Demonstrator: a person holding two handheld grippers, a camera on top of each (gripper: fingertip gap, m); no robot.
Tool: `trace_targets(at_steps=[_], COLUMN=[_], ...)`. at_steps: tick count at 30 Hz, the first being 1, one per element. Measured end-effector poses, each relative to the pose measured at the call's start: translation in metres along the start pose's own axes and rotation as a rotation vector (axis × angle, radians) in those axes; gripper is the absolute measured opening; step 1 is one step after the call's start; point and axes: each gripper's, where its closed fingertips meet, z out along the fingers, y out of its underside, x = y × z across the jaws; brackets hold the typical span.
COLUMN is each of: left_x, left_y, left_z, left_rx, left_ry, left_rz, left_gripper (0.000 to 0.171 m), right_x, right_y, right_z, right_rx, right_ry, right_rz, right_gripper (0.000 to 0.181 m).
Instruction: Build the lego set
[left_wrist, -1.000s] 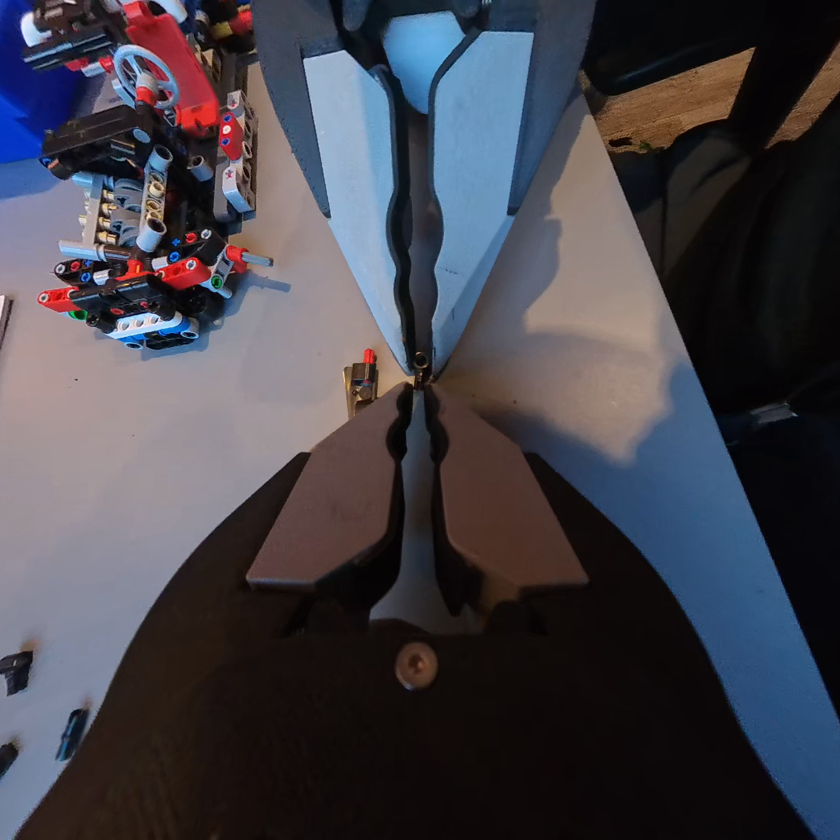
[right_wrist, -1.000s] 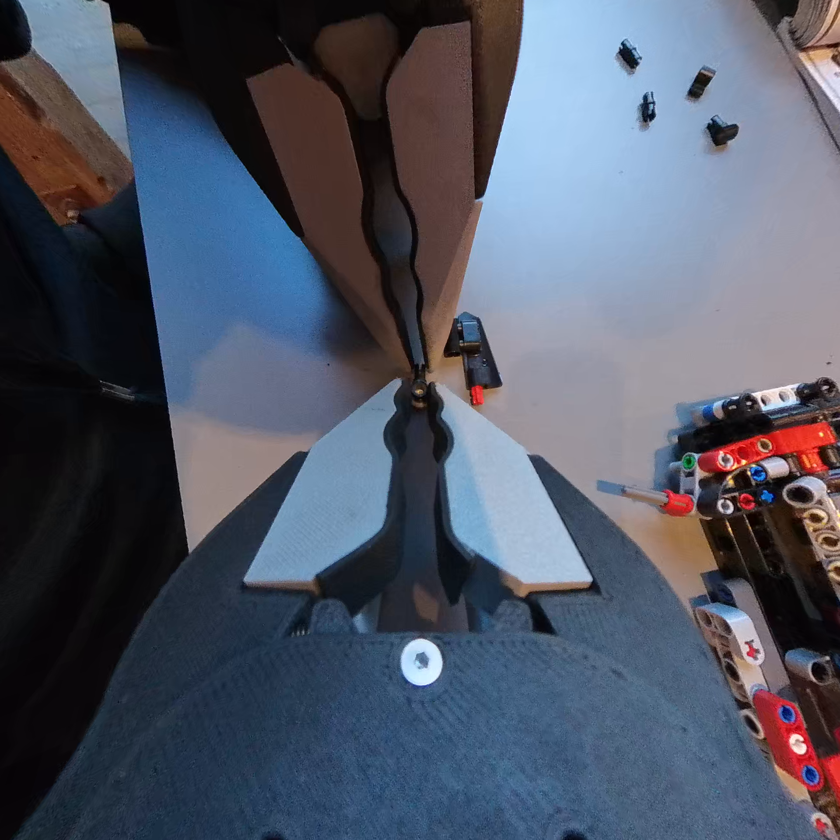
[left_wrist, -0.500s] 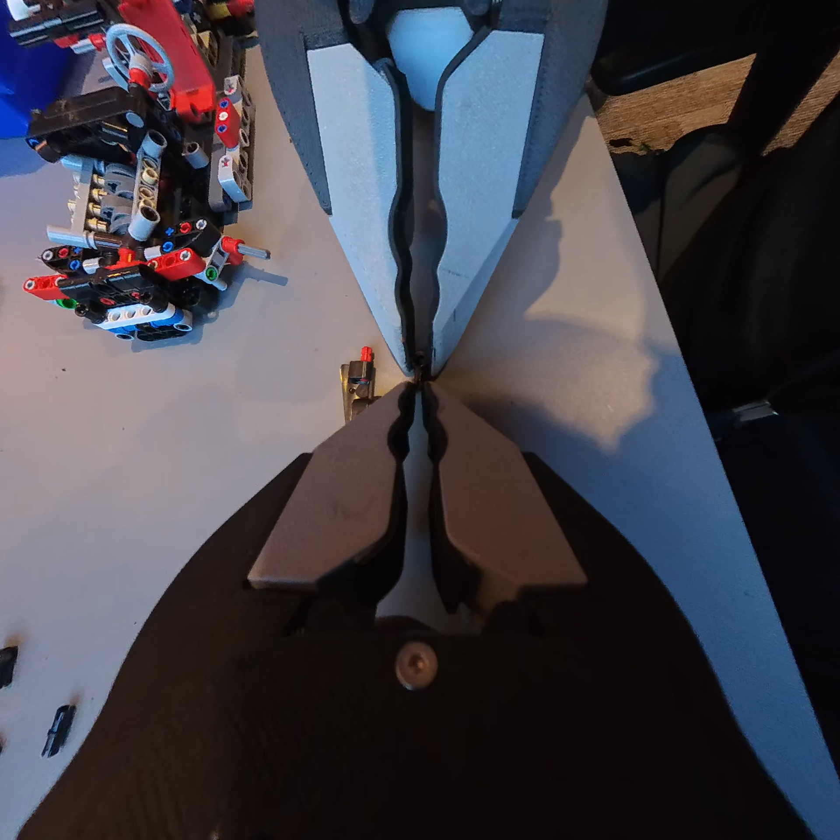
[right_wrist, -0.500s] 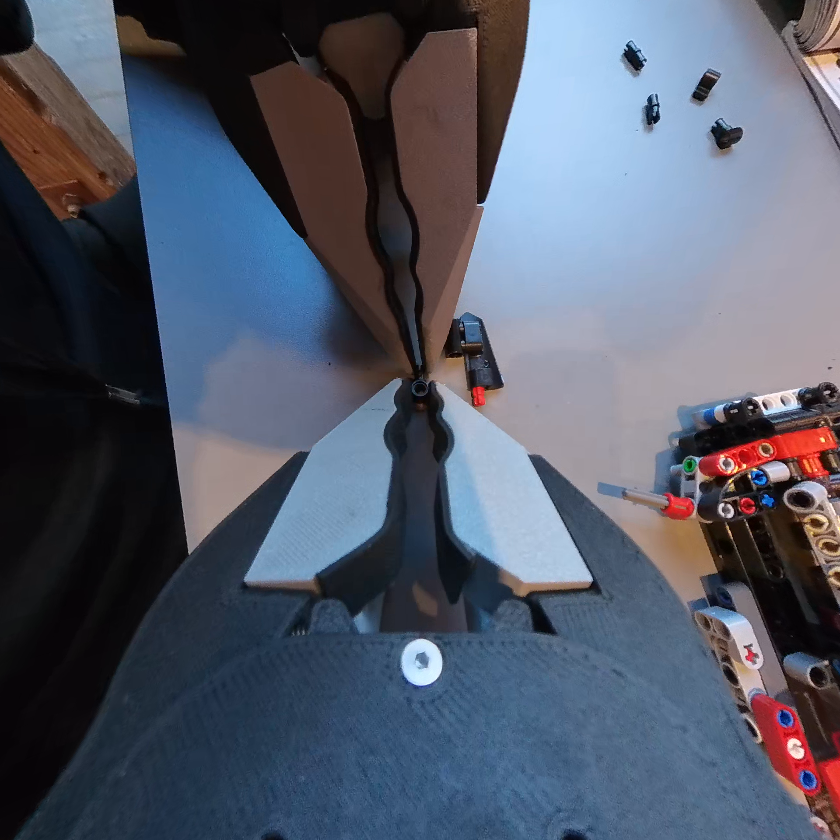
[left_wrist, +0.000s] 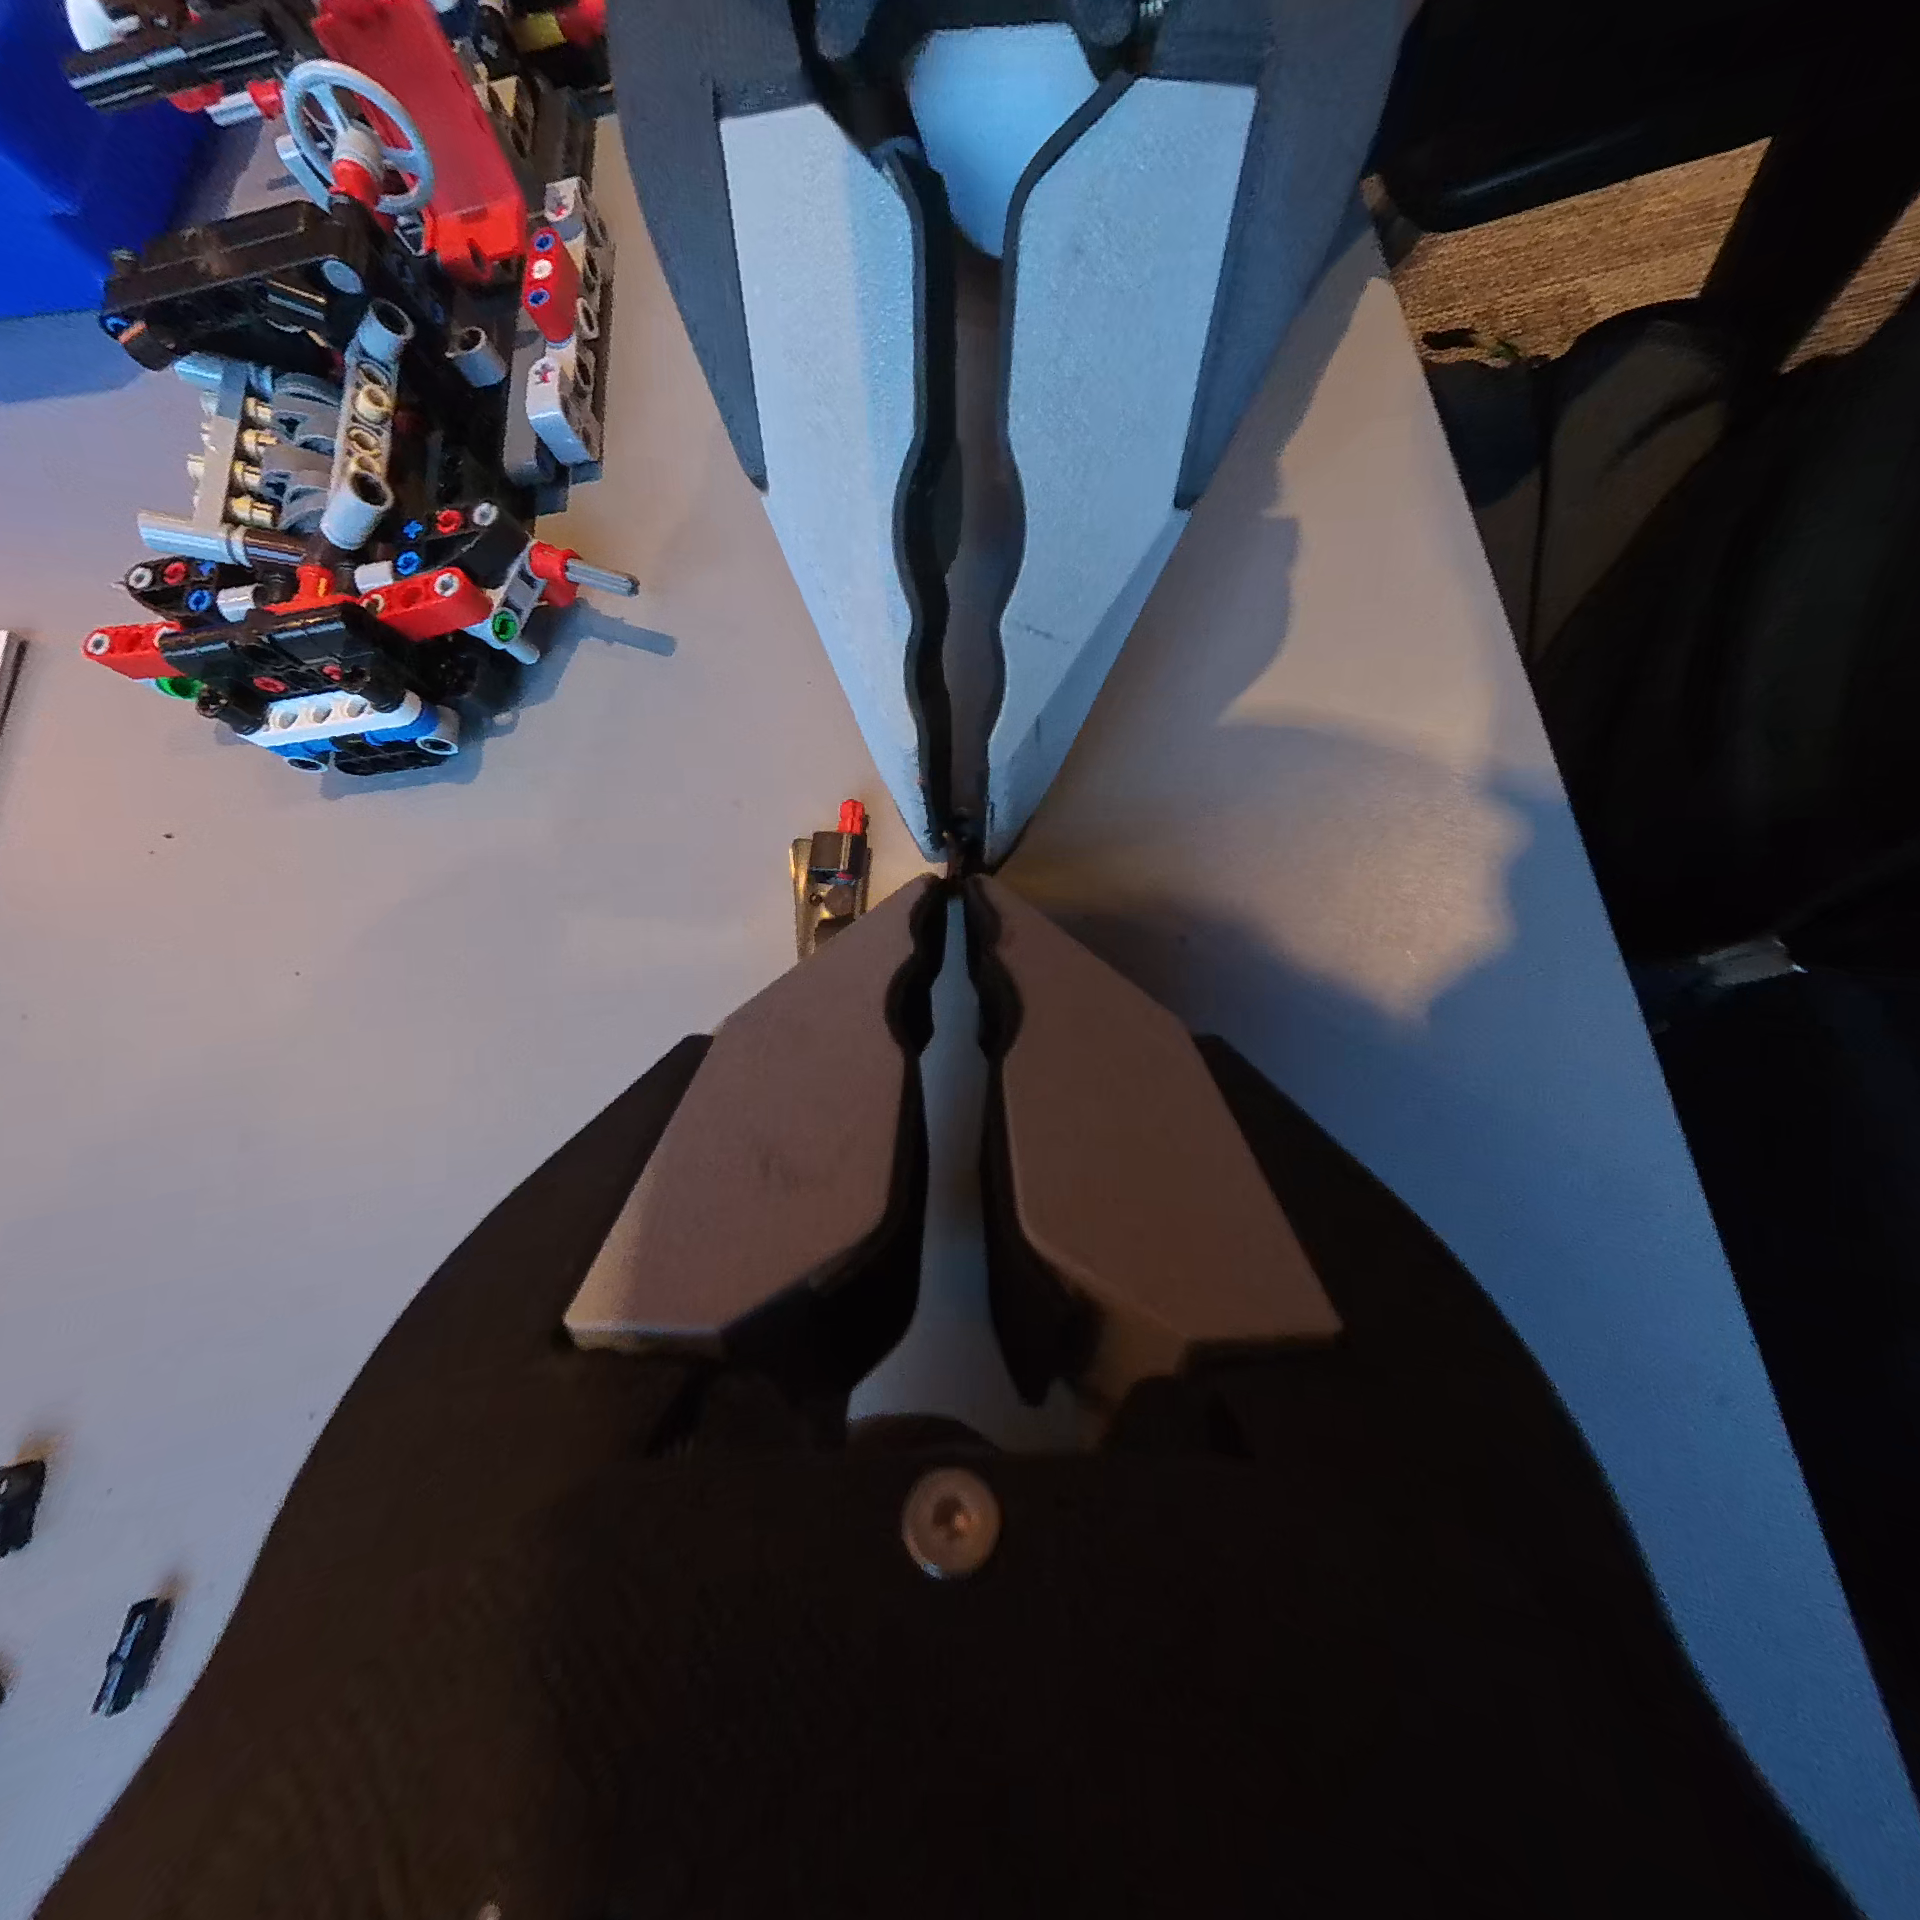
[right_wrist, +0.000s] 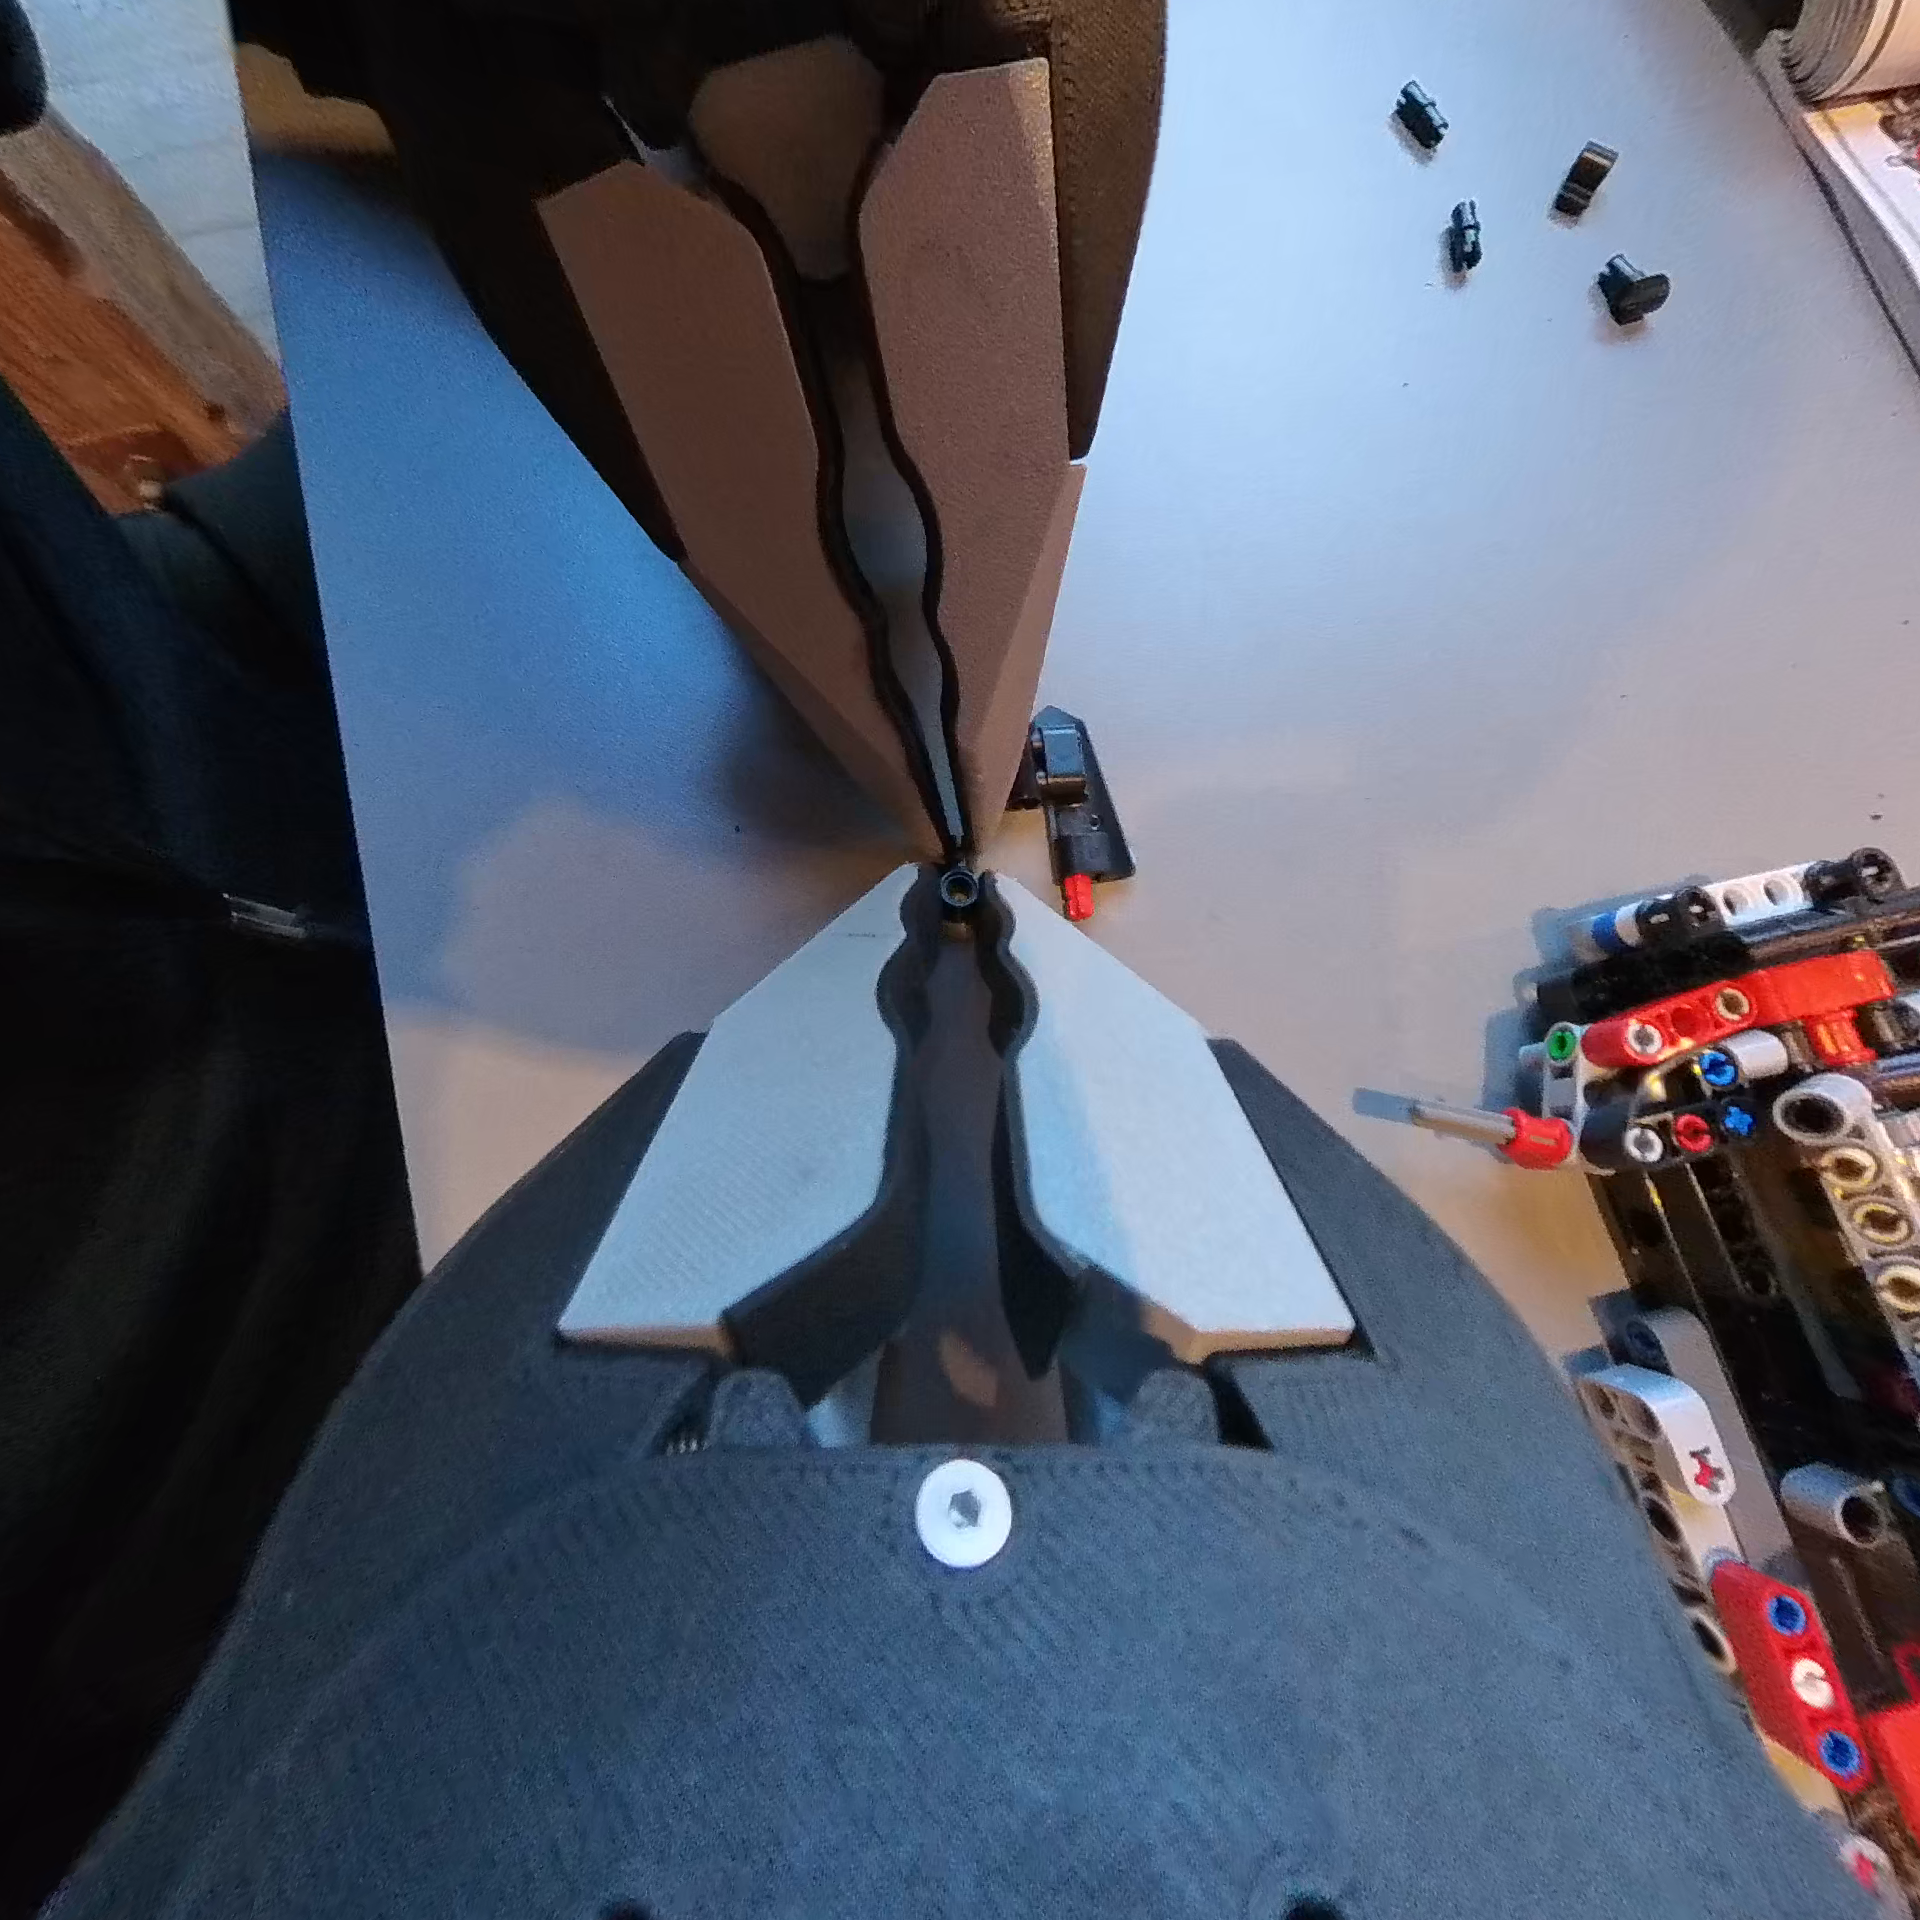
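Note:
A small black pin sits between the tips of my right gripper, whose grey fingers are shut on it. My left gripper, with brown fingers, meets it tip to tip and is shut on the pin's other end. Both hang just above the white table. The left gripper also shows in the right wrist view, and the right gripper in the left wrist view. A partly built red, black and grey lego model stands off to the side; it also shows in the right wrist view.
A small grey-black piece with a red pin lies beside the tips; it also shows in the right wrist view. Several loose black pins lie farther off. A booklet and the table edge are nearby. My two grippers' fingertips are within a few centimetres of each other.
The two grippers' tips have closed in on each other, so less of the pin shows between them. The views have shifted only slightly.

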Motion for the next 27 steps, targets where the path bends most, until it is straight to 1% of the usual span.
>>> trace_targets(at_steps=[2,3,4,7,8,10,11,13,15,16,20,22,27], left_x=[0.0,0.002,0.0,-0.017,-0.022,-0.025,-0.027,-0.028,-0.028,-0.026,-0.021,-0.021,-0.021], left_y=[0.0,0.0,-0.002,-0.008,-0.006,0.002,0.006,0.012,0.016,0.014,0.012,0.011,0.011], left_z=[-0.004,-0.008,-0.014,-0.03,-0.032,-0.027,-0.024,-0.016,-0.011,-0.011,-0.007,-0.007,-0.006], left_rx=[0.013,0.02,0.039,0.108,0.105,0.061,0.04,0.002,-0.026,-0.019,-0.009,-0.004,0.009], left_ry=[0.003,0.019,0.016,-0.015,-0.007,0.038,0.047,0.065,0.074,0.092,0.142,0.147,0.132], left_rz=[0.014,0.021,0.011,-0.042,-0.067,-0.102,-0.11,-0.101,-0.082,-0.081,-0.089,-0.088,-0.065], left_gripper=[0.0,0.006,0.004,0.008,0.013,0.025,0.028,0.029,0.029,0.025,0.022,0.017,0.016], right_x=[-0.001,-0.001,0.001,0.002,0.002,0.005,0.006,0.01,0.012,0.013,0.013,0.014,0.015], right_y=[-0.003,-0.005,-0.005,-0.004,-0.004,-0.004,-0.005,-0.004,-0.002,-0.002,-0.003,-0.004,-0.003], right_z=[0.0,0.0,0.0,0.001,0.001,0.0,-0.001,-0.001,0.0,0.001,0.003,0.004,0.003], right_rx=[0.013,0.025,0.025,0.011,0.013,0.018,0.022,0.021,0.008,0.0,-0.008,-0.008,-0.009], right_ry=[-0.02,-0.019,-0.008,0.012,0.018,0.032,0.038,0.047,0.059,0.064,0.077,0.078,0.089], right_rz=[0.023,0.027,0.025,0.013,0.01,0.008,0.009,0.017,0.017,0.011,-0.014,-0.013,-0.016], right_gripper=[0.004,0.004,0.004,0.004,0.004,0.004,0.004,0.004,0.004,0.004,0.004,0.004,0.004])
